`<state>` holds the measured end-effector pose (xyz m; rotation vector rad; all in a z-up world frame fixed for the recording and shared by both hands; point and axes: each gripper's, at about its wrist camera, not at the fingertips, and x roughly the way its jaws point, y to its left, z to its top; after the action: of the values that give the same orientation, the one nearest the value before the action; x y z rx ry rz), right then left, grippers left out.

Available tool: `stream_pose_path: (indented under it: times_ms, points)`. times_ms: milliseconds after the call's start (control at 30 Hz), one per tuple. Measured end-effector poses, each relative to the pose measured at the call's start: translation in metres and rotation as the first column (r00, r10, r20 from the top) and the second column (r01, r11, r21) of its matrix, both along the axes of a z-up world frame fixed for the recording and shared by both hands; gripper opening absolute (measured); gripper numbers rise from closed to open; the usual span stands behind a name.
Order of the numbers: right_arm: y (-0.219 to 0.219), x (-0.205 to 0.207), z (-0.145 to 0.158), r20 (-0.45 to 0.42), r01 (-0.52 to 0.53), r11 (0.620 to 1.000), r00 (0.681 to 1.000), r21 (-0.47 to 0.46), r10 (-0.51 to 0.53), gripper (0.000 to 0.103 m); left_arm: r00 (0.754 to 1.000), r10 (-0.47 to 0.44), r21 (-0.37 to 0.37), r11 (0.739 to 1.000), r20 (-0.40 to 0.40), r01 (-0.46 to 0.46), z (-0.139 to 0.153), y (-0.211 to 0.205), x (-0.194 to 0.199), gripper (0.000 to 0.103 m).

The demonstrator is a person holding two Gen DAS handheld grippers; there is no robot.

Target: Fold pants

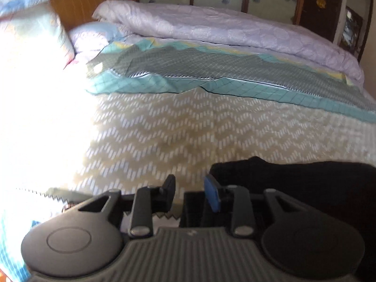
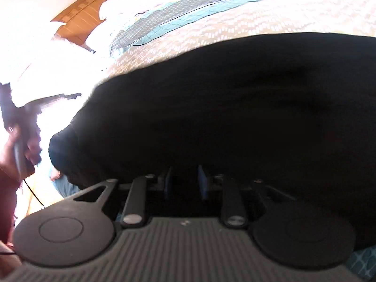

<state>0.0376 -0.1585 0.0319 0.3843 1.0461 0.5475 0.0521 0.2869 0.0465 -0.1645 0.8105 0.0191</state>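
Black pants [image 1: 293, 181] lie on the bed at the lower right of the left wrist view. My left gripper [image 1: 190, 193] is open and empty, its blue pad [image 1: 212, 196] at the pants' left edge and the other finger over the bedspread. In the right wrist view the pants [image 2: 235, 105] fill most of the frame as a dark mass. My right gripper [image 2: 184, 183] is open, its fingers low against the near edge of the pants with nothing clamped between them. The left gripper also shows in the right wrist view [image 2: 72, 95] at the left, held in a hand.
The bed has a beige zigzag bedspread [image 1: 176, 129], a teal and grey quilt band [image 1: 211, 75], a lilac duvet [image 1: 223, 28] rolled at the back, pillows [image 1: 35, 23] and a wooden headboard [image 1: 82, 2]. Strong glare washes out the left side. A dark cabinet [image 1: 329, 4] stands at the far right.
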Motion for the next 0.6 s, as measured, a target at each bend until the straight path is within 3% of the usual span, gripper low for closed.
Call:
stream_pose_path:
  times_ms: [67,167,233,300,400,500,533,567,600]
  points:
    - [-0.003,0.002,0.006,0.022,-0.011,1.0,1.0,0.01,0.011,0.03,0.997,0.07,-0.12,0.991,0.038,-0.064,0.011,0.024,-0.029,0.05]
    - [0.008,0.004,0.03,0.131,-0.078,0.997,0.988,0.007,0.076,0.033,0.983,0.173,-0.195,0.968,0.057,-0.159,0.025,0.051,-0.07,0.05]
    - [0.036,0.005,0.05,0.219,-0.19,0.982,0.958,-0.006,0.186,0.048,0.972,0.226,-0.232,0.951,0.065,-0.206,0.027,0.06,-0.095,0.05]
    - [0.081,0.004,0.068,0.314,-0.333,0.941,0.889,-0.056,0.333,0.062,0.958,0.28,-0.265,0.93,0.067,-0.253,0.027,0.065,-0.118,0.05]
    - [0.162,0.002,0.082,0.416,-0.509,0.841,0.735,-0.182,0.535,0.063,0.937,0.344,-0.316,0.897,0.057,-0.31,0.022,0.07,-0.141,0.05]
    - [0.24,0.004,0.074,0.432,-0.612,0.743,0.613,-0.271,0.662,0.064,0.931,0.363,-0.347,0.879,0.043,-0.327,0.016,0.071,-0.157,0.05]
    - [0.258,0.005,0.065,0.416,-0.625,0.715,0.587,-0.313,0.695,0.062,0.932,0.362,-0.356,0.875,0.034,-0.327,0.014,0.071,-0.159,0.05]
    - [0.276,0.009,0.055,0.392,-0.624,0.69,0.569,-0.367,0.723,0.047,0.934,0.356,-0.363,0.874,0.025,-0.323,0.011,0.071,-0.159,0.05]
    - [0.289,0.014,0.044,0.373,-0.604,0.679,0.568,-0.417,0.734,0.009,0.94,0.342,-0.368,0.876,0.017,-0.312,0.008,0.069,-0.158,0.05]
